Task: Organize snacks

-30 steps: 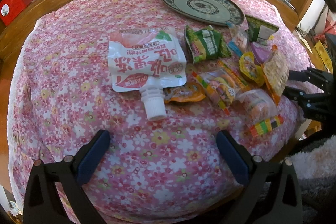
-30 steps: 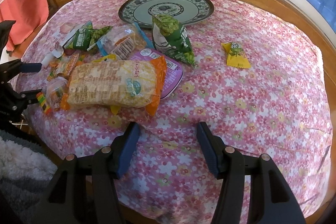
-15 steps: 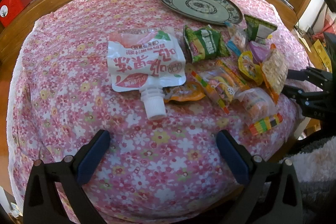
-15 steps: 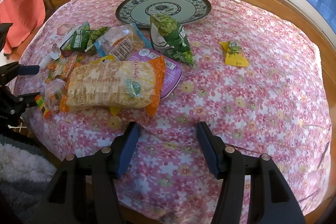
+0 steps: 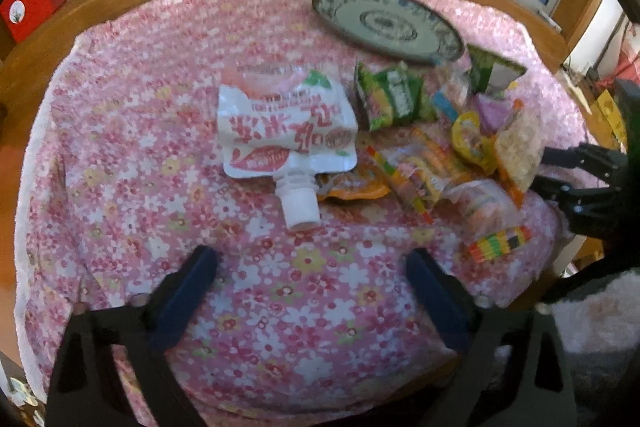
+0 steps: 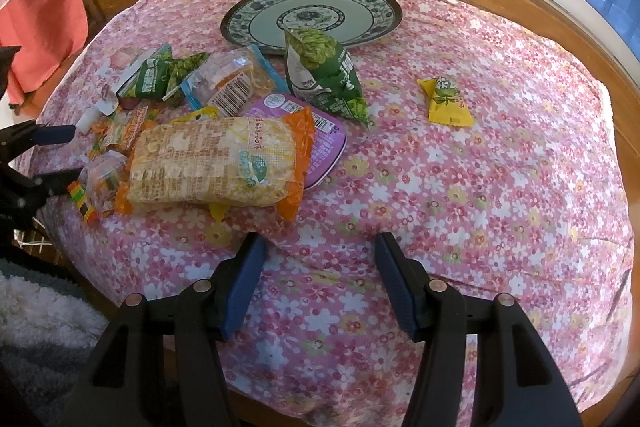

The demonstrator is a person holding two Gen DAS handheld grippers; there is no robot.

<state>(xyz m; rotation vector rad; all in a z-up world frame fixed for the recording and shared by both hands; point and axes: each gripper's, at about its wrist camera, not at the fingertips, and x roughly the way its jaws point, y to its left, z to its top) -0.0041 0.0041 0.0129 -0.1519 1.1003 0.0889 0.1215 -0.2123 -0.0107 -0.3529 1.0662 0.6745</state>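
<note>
Left claw (image 5: 312,267): released, jaws spread wide and empty, hovering over the flowered worktop (image 5: 120,147); its view is now blurred and sits a little closer to the snacks than a second ago.
Right claw (image 6: 320,251): released, empty, in much the same pose as before.
Plate (image 6: 312,13): at the far side of the worktop, nothing on it.
White spout pouch (image 5: 286,133): near side of the plate and to its left, cap toward the left claw, unmoved.
Snack heap: rice cracker bag (image 6: 220,163) on top of a purple tray (image 6: 324,143), green triangular bag (image 6: 324,71) touching the plate's near rim.
Yellow candy (image 6: 446,101): apart, right of the plate.
</note>
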